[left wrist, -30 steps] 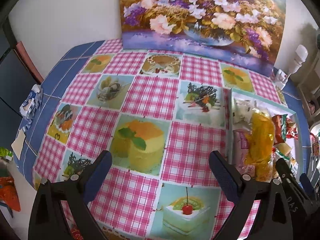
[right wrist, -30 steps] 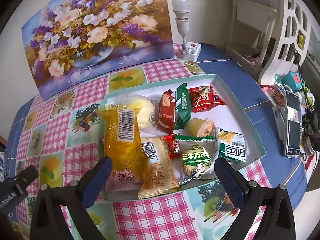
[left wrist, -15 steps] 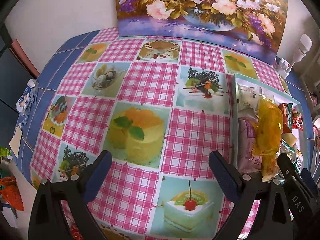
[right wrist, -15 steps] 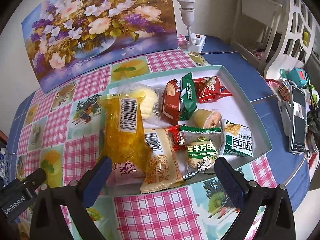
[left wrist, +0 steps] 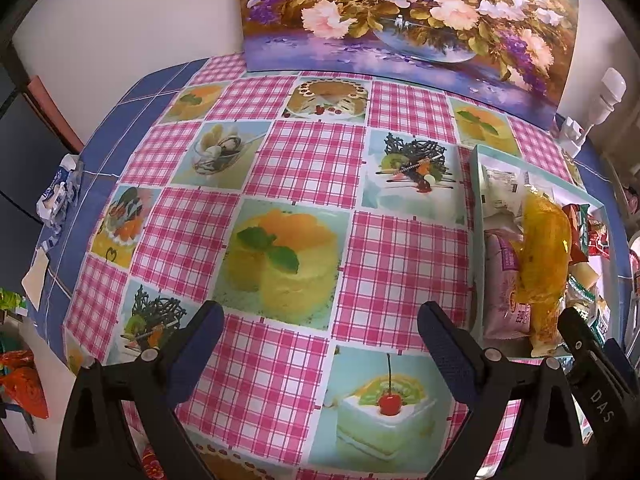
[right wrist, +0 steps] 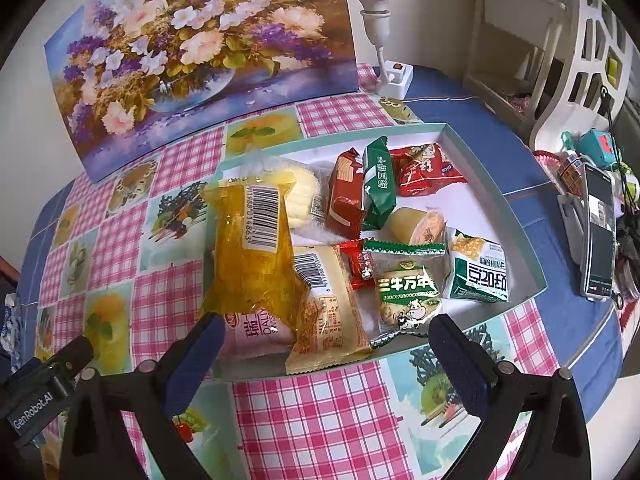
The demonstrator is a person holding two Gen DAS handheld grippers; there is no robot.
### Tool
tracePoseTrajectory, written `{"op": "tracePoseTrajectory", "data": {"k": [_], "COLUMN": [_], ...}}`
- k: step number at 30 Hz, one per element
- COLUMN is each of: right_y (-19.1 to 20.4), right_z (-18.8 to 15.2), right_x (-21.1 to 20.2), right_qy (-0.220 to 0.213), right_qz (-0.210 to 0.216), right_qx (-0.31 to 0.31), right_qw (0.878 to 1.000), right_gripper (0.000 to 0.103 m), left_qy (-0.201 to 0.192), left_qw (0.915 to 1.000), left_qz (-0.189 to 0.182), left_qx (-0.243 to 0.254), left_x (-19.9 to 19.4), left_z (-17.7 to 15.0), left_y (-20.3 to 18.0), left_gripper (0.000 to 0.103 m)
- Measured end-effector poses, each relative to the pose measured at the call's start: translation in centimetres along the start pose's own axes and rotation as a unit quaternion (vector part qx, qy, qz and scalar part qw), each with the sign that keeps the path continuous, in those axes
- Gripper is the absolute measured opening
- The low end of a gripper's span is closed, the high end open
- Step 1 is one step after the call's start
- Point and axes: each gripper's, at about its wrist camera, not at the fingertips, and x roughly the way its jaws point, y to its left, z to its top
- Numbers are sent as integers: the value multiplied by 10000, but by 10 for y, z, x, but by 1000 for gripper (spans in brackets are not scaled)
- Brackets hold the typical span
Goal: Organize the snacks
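- We are holding the left gripper (left wrist: 320, 340) over the bare chequered cloth of the bench (left wrist: 312, 168), its fingers (left wrist: 196, 344) spread wide and gripping nothing.
- We are holding the right gripper (right wrist: 326, 350) just in front of the near wall of the tray (right wrist: 524, 220), its fingers (right wrist: 460, 356) likewise spread apart and empty.
- The snacks are all lying inside the tray, which is sitting on the bench to the right of the left gripper.
- A yellow packet (right wrist: 252, 248) with a barcode label is lying on top of the pile at the tray's left end, overlapping a pink packet (right wrist: 256, 332) and a cream packet (right wrist: 328, 312) beneath it.
- A pale bun in clear wrap (right wrist: 300, 192) is sitting behind the yellow packet.
- A brown-red packet (right wrist: 344, 204), a dark green packet (right wrist: 380, 192) and a red packet (right wrist: 424, 168) are lying toward the far side.
- A jelly cup (right wrist: 416, 226) is resting on its side near the middle, with a small red sweet (right wrist: 360, 264), a green milk-biscuit packet (right wrist: 404, 288) and a green-and-white packet (right wrist: 478, 268) in front of it.
- A flower painting (right wrist: 192, 44) is leaning against the wall behind, a bulb socket (right wrist: 380, 28) is standing beside it, and a phone (right wrist: 598, 240) is propped at the far right.
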Motion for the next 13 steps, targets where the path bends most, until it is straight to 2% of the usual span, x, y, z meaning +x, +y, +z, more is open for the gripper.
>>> {"op": "tracePoseTrajectory", "data": {"k": [13], "right_y": [-1], "right_z": [-2], "right_x": [-3], "right_qy": [-68], "right_qz": [81], "right_qx": [-37], "right_qw": [9999], "right_gripper": [103], "left_qy": [-43], "left_qw": [10000], "left_qz": [-24], "left_qx": [-49], "left_x": [-3], "left_z": [-2], "left_y": [3], "left_gripper": [98]}}
